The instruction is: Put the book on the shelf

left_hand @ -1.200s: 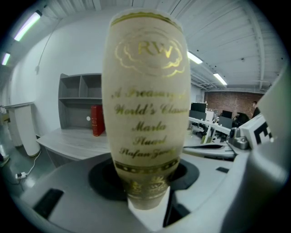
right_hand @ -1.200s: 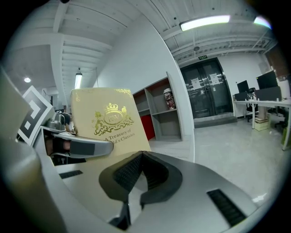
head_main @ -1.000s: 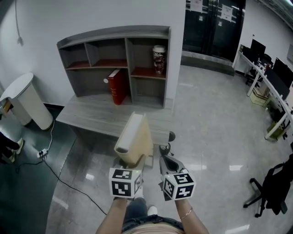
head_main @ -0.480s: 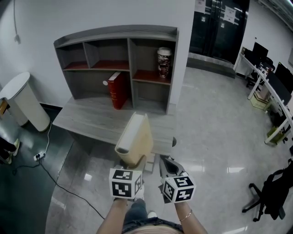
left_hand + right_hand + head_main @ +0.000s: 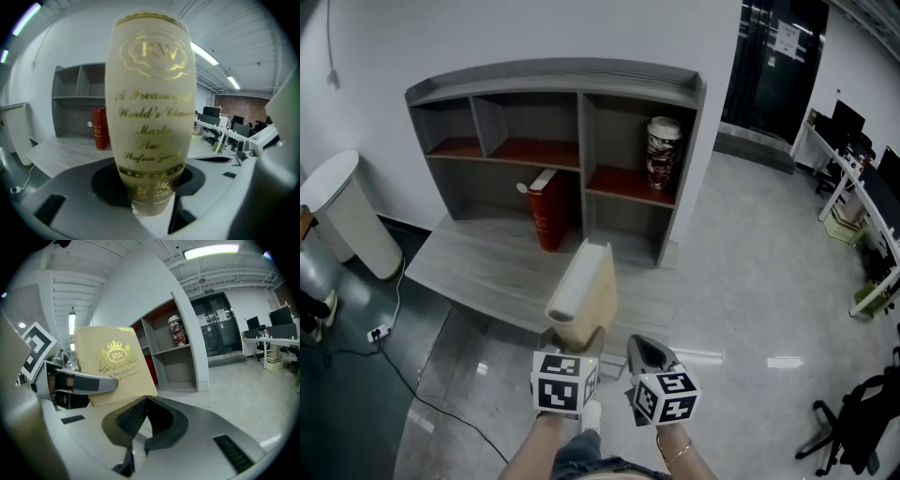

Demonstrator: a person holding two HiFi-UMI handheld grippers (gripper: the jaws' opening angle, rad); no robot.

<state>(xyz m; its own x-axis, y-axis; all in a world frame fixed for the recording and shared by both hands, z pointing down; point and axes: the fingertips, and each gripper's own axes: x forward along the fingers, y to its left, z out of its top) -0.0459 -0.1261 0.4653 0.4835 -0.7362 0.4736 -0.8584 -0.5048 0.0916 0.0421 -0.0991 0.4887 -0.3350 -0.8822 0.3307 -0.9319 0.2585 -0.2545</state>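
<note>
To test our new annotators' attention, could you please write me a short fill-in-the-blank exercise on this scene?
The left gripper is shut on the cream book, whose lettering is ____. The right gripper holds nothing; its jaws are ____. The other book, standing in the shelf unit, is ____. In the head view, the patterned cup stands in the unit's ____ column.
Missing words: gold; shut; red; right.

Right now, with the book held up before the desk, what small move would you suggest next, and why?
Probably carry the book forward toward the shelf's empty lower right compartment: the left tool grips it upright, short of the shelf, and the red book leans in the middle one.
</note>
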